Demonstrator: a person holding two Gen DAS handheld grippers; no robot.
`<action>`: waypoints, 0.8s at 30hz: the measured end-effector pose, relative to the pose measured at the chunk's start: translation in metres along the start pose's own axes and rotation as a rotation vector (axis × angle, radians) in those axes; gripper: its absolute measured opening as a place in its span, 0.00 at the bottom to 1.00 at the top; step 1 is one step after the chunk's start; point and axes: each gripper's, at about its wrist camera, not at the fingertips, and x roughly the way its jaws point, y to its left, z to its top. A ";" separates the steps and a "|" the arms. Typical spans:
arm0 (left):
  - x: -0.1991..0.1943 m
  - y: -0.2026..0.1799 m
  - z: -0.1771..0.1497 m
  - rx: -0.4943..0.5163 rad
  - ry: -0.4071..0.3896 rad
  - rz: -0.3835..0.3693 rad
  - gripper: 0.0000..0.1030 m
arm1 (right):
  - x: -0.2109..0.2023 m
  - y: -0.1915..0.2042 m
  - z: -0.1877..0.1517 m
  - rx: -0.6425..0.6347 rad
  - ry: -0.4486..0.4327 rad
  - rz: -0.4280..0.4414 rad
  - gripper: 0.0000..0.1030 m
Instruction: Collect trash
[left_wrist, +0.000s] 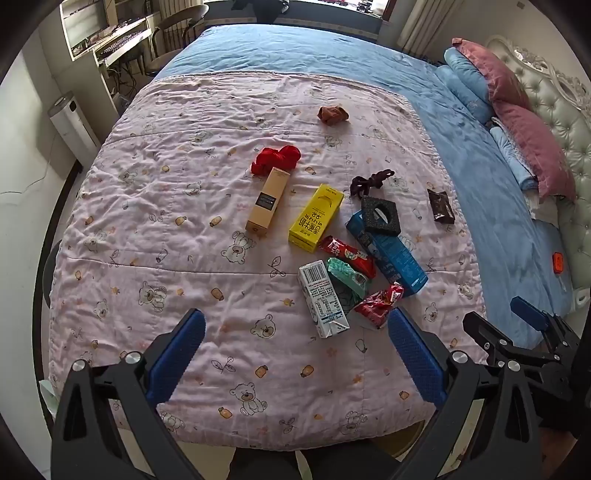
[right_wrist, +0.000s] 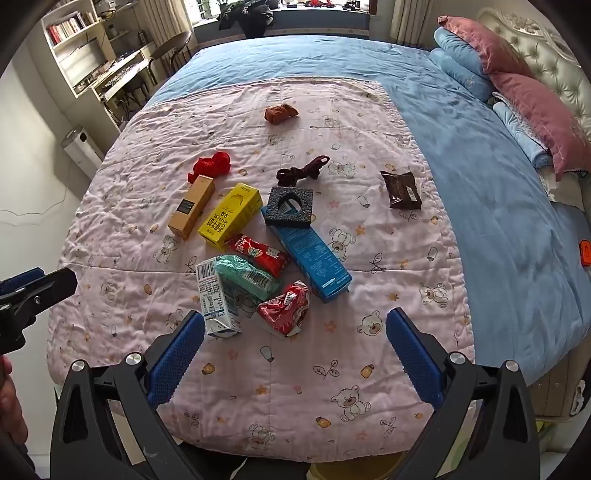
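Trash lay clustered on the pink quilt, from tan box and yellow carton to blue box, while left gripper and right gripper hovered with jaws wide apart, empty.

Quilted cloth blanket; glossy foil wrapper; matt cardboard box.

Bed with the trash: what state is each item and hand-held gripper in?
Left hand-held gripper: open, empty.
Right hand-held gripper: open, empty.
White carton: lying flat, flattened end.
Yellow carton: lying flat.
Red wrapper: crumpled.
Foam block: resting on blue box.
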 end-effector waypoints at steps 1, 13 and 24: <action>0.000 0.000 0.000 -0.003 0.002 -0.001 0.96 | 0.001 0.000 0.000 -0.001 0.001 0.004 0.92; 0.002 0.003 -0.002 -0.006 0.026 0.005 0.96 | 0.000 -0.002 -0.001 -0.009 0.017 0.026 0.92; 0.011 0.000 -0.006 -0.018 0.048 0.017 0.96 | 0.002 -0.001 0.004 -0.014 0.018 0.051 0.92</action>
